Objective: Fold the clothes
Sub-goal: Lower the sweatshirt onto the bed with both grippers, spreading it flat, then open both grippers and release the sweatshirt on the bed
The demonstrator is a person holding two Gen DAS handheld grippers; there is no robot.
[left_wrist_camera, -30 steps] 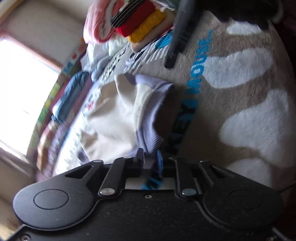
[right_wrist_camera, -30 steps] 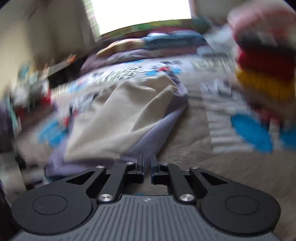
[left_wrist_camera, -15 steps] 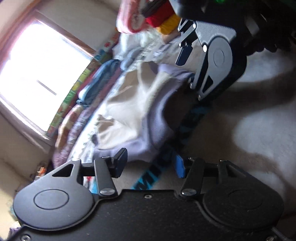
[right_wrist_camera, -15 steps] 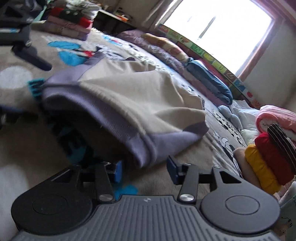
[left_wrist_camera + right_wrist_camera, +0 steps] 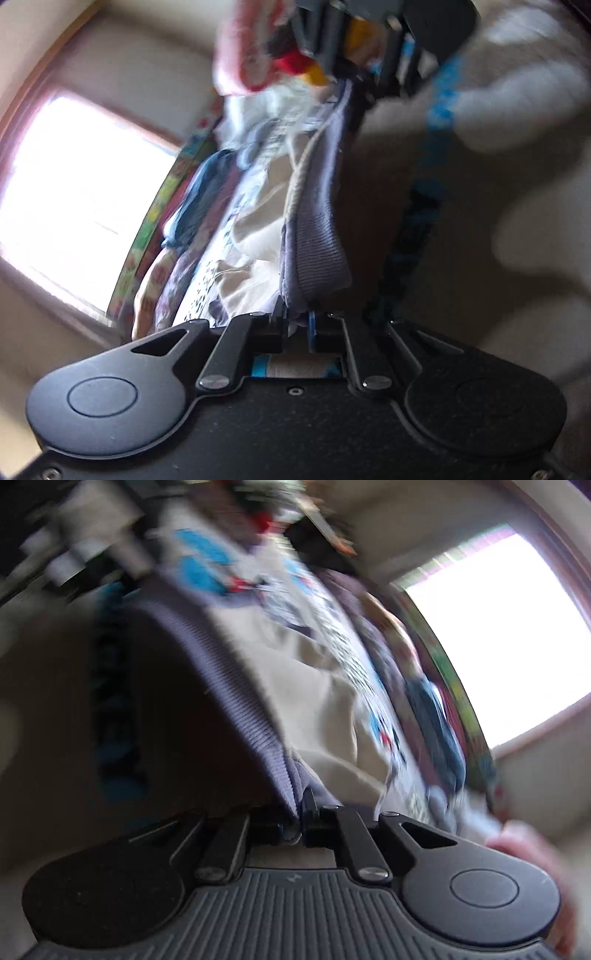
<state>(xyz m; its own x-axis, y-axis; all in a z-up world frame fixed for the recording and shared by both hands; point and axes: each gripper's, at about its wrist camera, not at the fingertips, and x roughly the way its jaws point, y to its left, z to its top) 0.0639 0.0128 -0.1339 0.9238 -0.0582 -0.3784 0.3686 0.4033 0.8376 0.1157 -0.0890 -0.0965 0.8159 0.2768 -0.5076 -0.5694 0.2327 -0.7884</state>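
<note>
A cream garment with a ribbed purple hem (image 5: pixel 314 236) hangs stretched above the patterned beige blanket (image 5: pixel 517 206). My left gripper (image 5: pixel 297 325) is shut on one end of that purple hem. In the right wrist view the same hem (image 5: pixel 243 716) runs down into my right gripper (image 5: pixel 295 819), which is shut on its other end. The right gripper's black body (image 5: pixel 388 40) shows at the top of the left wrist view, at the far end of the hem. Both views are tilted and blurred.
A stack of folded clothes in red, yellow and pink (image 5: pixel 280 62) lies beyond the garment. Bright windows (image 5: pixel 74 199) (image 5: pixel 491 635) sit behind a row of pillows and a blue bundle (image 5: pixel 195 192). A pink shape (image 5: pixel 528 853) shows at the right gripper's edge.
Both grippers stood open around the purple hem half a second ago and have shut on it. The hem has come off the blanket and both views have rolled.
</note>
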